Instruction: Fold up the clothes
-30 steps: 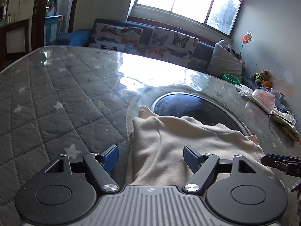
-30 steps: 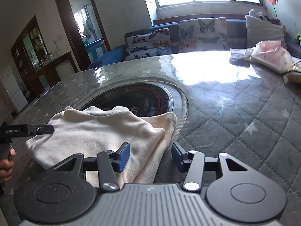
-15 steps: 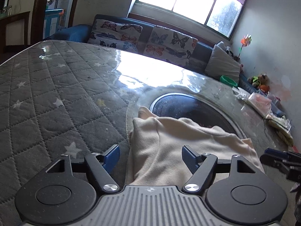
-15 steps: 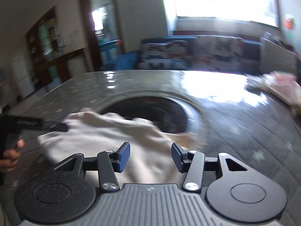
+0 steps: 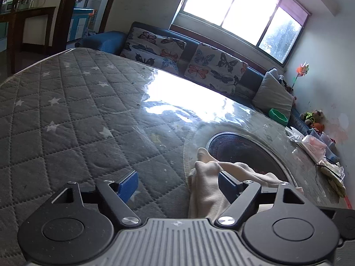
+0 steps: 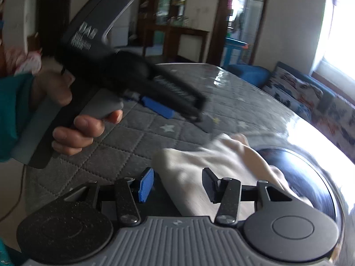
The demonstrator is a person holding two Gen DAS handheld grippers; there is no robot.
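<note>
A folded cream garment [image 5: 208,184] lies on the grey quilted table [image 5: 66,115], partly over the dark round inset [image 5: 241,148]. My left gripper [image 5: 177,182] is open and empty, hovering over the garment's left edge, with its right finger over the cloth. In the right wrist view the garment [image 6: 213,166] lies just ahead of my right gripper [image 6: 177,185], which is open and empty above its near edge. The left gripper [image 6: 177,110] shows there held in a hand, blurred, above the table beyond the garment.
A sofa with butterfly cushions [image 5: 188,57] runs along the far table edge under the window. Bags and packets [image 5: 315,146] sit at the table's right side. A green bowl [image 5: 278,114] rests on the sofa. Cabinets and a doorway [image 6: 177,22] stand behind.
Both grippers have swung left. The left gripper now sits over the garment's left edge instead of its middle. The right gripper has turned toward the left hand and moved across the garment.
</note>
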